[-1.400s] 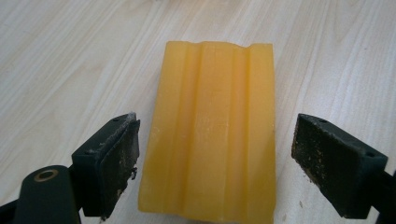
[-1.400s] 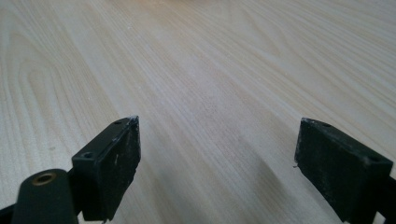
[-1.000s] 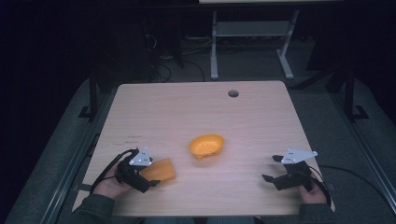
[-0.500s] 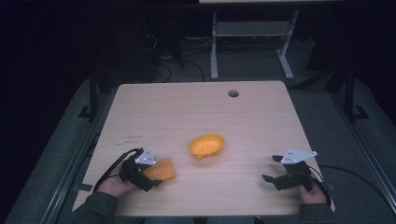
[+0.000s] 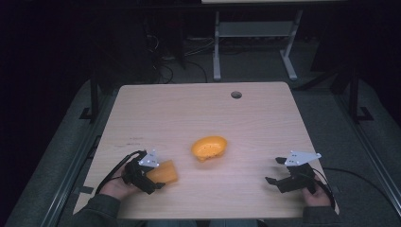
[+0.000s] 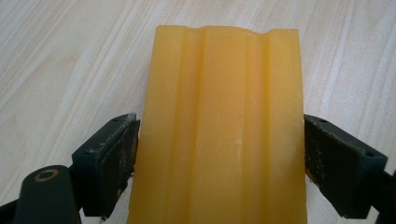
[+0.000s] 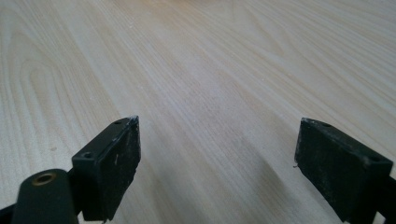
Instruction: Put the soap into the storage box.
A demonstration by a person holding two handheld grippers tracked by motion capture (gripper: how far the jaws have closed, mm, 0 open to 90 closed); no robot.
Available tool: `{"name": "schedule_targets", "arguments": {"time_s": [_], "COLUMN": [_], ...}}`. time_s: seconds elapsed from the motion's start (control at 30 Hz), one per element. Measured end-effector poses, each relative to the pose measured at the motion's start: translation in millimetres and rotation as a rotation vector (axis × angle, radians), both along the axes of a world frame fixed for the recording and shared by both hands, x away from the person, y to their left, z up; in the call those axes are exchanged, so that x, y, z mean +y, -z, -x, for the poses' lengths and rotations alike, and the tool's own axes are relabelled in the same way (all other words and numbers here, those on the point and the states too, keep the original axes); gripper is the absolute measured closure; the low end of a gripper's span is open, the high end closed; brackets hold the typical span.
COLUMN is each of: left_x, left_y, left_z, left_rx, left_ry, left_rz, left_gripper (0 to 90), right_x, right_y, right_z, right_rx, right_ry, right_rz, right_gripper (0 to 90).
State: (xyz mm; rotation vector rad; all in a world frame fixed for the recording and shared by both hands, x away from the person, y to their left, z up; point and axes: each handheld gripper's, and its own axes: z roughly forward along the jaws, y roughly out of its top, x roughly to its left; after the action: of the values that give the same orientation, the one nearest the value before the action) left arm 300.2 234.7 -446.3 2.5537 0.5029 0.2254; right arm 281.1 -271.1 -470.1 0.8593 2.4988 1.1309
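Observation:
A yellow-orange ridged block [image 6: 224, 93] lies flat on the wooden table [image 5: 198, 113], at the front left [image 5: 164, 172]. My left gripper [image 5: 155, 176] straddles it. In the left gripper view its jaws [image 6: 220, 128] stand wide on either side of the block, right against its edges. An orange bowl [image 5: 209, 147] sits near the table's middle, apart from both grippers. At the front right my right gripper [image 5: 273, 170] rests low over bare wood, and its jaws [image 7: 219, 123] are spread with nothing between them.
A round cable hole [image 5: 236, 94] is near the table's far edge. Beyond the table a white desk frame [image 5: 255, 42] and cables lie on the dark floor. A cable trails from each gripper off the front corners.
The left gripper and the block have shifted very slightly. The right gripper and the bowl have stayed where they were.

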Motion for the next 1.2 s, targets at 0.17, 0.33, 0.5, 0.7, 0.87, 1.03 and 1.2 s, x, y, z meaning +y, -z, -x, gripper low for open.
{"name": "schedule_targets", "arguments": {"time_s": [0.17,0.33,0.5,0.7,0.87,1.03,1.2], "left_x": [0.0,-1.4,-3.4,-3.6,-3.5,-3.5,-4.4], "left_y": [0.7,2.7,5.2,5.7,5.8,4.1,3.0], "left_z": [-2.8,-3.4,-3.7,-4.5,-4.5,-4.7,-3.9], "left_rx": [0.005,0.017,0.027,0.027,0.028,0.035,0.031], "left_ry": [0.000,0.004,0.010,0.012,0.014,0.012,0.014], "left_rz": [0.008,0.004,-0.011,-0.012,-0.012,-0.011,-0.021], "left_gripper": [14.4,15.1,15.7,17.7,18.1,19.7,20.3], "right_x": [0.5,0.5,0.5,1.0,0.5,0.5,0.1], "right_y": [0.0,0.0,0.0,0.0,0.1,0.0,0.1], "right_z": [0.0,0.0,0.1,0.2,0.0,0.3,0.2], "right_rx": [-0.002,-0.001,-0.003,-0.002,0.001,-0.003,-0.005], "right_ry": [-0.002,-0.001,-0.002,-0.003,-0.002,-0.002,-0.005], "right_rz": [0.002,0.001,-0.001,0.002,0.002,0.002,0.003], "right_gripper": [13.7,13.7,13.7,13.7,13.7,13.7,13.7]}}
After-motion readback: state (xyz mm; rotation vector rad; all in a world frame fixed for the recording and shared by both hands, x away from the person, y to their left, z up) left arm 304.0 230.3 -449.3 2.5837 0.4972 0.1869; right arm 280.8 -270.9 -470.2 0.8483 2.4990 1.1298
